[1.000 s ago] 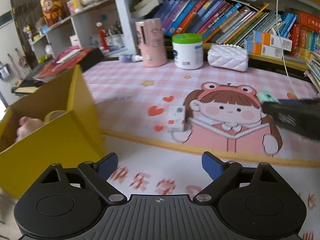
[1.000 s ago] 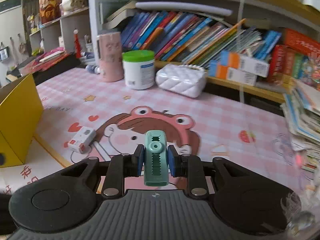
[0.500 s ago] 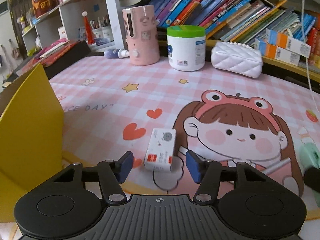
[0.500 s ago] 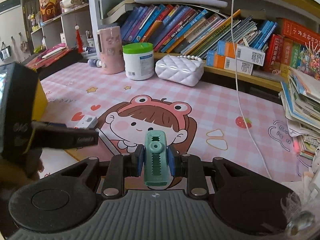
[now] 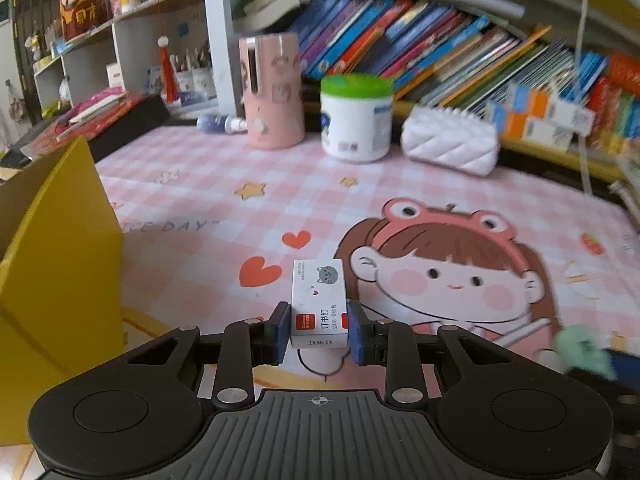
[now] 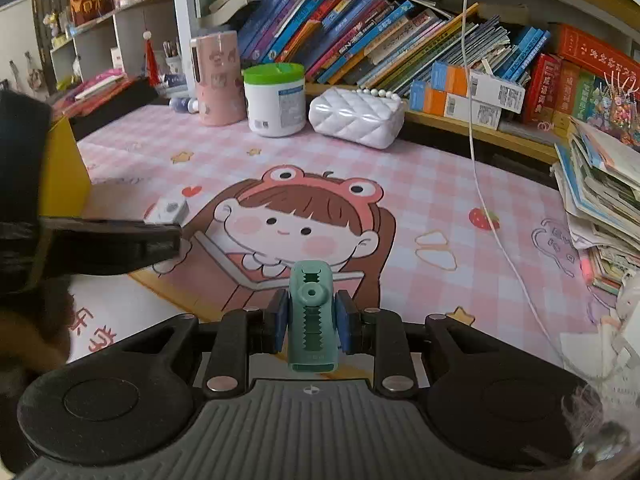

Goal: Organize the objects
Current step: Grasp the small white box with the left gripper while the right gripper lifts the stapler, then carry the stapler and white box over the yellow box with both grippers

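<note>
**Both grippers loaded over the pink desk mat**

Nearest the left wrist camera, the left gripper (image 5: 319, 332) has its blue pads pressed against the two long sides of a small white staple box (image 5: 318, 303) — the box points straight ahead, over the cartoon girl printed on the pink checked mat (image 5: 224, 216). Just to its left stands the yellow cardboard box (image 5: 60, 248), with an open top.

The right gripper (image 6: 311, 322) is closed on a green toothed clip (image 6: 311, 316), held lengthwise between its pads. From this view the left gripper shows as a dark shape at the left edge, the staple box at its tip.

Further back — a pink cylindrical holder (image 5: 272, 92), a white jar with a green lid (image 5: 356, 118) and a white quilted pouch (image 5: 450, 144) line the mat's far edge, below a shelf of books (image 6: 360, 36).
</note>
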A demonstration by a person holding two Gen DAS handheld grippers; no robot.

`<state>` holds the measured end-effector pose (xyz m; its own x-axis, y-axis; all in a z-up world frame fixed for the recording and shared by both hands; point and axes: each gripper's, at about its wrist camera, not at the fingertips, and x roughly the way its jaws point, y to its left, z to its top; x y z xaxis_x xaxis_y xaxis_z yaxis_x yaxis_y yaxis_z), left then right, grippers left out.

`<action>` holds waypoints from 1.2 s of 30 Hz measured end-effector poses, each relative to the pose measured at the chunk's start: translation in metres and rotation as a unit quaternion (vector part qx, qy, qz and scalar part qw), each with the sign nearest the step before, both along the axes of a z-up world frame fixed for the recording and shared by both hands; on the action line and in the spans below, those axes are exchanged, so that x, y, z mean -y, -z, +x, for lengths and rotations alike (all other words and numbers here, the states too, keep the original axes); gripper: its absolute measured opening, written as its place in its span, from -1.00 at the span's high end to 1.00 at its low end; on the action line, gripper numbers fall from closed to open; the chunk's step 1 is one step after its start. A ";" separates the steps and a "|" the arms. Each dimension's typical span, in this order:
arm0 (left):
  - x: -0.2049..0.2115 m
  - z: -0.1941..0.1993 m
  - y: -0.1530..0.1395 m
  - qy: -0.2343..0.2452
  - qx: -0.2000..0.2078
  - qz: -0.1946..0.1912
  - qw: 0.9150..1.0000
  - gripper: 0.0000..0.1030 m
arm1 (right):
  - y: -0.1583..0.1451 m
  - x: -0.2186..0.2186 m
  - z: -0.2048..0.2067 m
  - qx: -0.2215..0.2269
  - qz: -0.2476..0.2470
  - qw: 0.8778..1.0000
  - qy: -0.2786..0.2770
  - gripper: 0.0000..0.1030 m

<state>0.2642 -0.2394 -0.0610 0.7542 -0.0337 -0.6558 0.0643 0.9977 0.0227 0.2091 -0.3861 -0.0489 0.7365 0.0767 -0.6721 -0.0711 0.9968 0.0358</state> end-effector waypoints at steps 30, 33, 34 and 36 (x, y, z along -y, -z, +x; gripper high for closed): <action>-0.172 -0.202 -0.054 -0.046 0.040 -0.037 0.997 0.46 | -0.021 -0.174 -0.112 -0.028 0.003 0.998 -0.052 0.55; -0.189 -0.216 -0.056 -0.054 0.044 -0.036 0.997 0.46 | -0.024 -0.194 -0.126 -0.025 0.002 0.998 -0.064 0.55; -0.194 -0.220 -0.056 -0.057 0.045 -0.037 0.997 0.46 | -0.024 -0.199 -0.131 -0.024 0.002 0.997 -0.067 0.55; -0.203 -0.228 -0.058 -0.059 0.048 -0.037 0.996 0.46 | -0.026 -0.209 -0.139 -0.021 0.002 0.997 -0.072 0.55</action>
<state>0.0363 -0.0367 -0.0030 0.8149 0.0139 -0.5794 -0.0527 0.9974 -0.0501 0.0702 -0.1774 -0.0231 0.6891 0.1821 -0.7014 -0.2110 0.9764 0.0462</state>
